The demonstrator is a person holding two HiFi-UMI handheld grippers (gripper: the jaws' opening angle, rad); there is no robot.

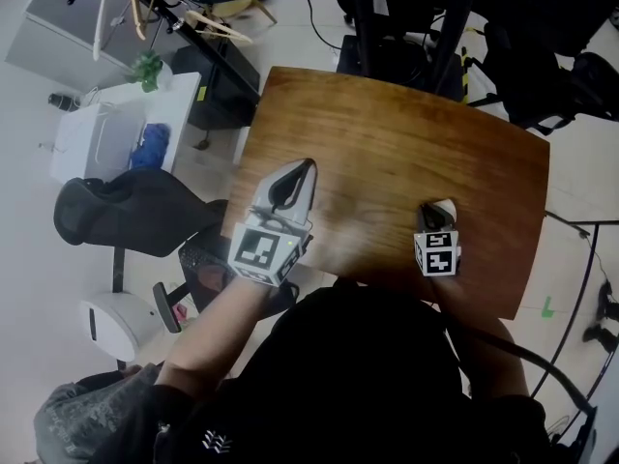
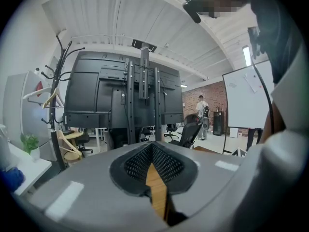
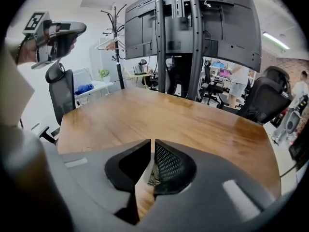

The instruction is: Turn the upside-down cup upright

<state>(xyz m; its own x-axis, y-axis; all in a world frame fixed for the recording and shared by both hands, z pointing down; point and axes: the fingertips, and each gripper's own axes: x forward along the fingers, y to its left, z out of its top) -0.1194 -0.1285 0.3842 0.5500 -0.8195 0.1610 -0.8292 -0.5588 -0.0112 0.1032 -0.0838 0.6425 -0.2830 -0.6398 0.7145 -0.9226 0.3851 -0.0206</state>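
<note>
No cup shows in any view. The wooden table (image 1: 387, 172) lies bare under both grippers. My left gripper (image 1: 302, 168) hangs over the table's near left part, held nearly level; in its own view the jaws (image 2: 152, 146) meet at the tips with nothing between them. My right gripper (image 1: 442, 204) is over the near right part, tilted down at the tabletop (image 3: 169, 120). Its jaws (image 3: 150, 143) stand together but for a thin slit, with nothing gripped. The left gripper (image 3: 54, 32) also appears raised at the upper left of the right gripper view.
A black monitor stand (image 3: 188, 28) rises behind the table's far edge. A black office chair (image 1: 135, 211) and a white desk (image 1: 116, 129) stand to the left. A coat rack (image 3: 113, 33) and another chair (image 3: 263, 100) are beyond the table.
</note>
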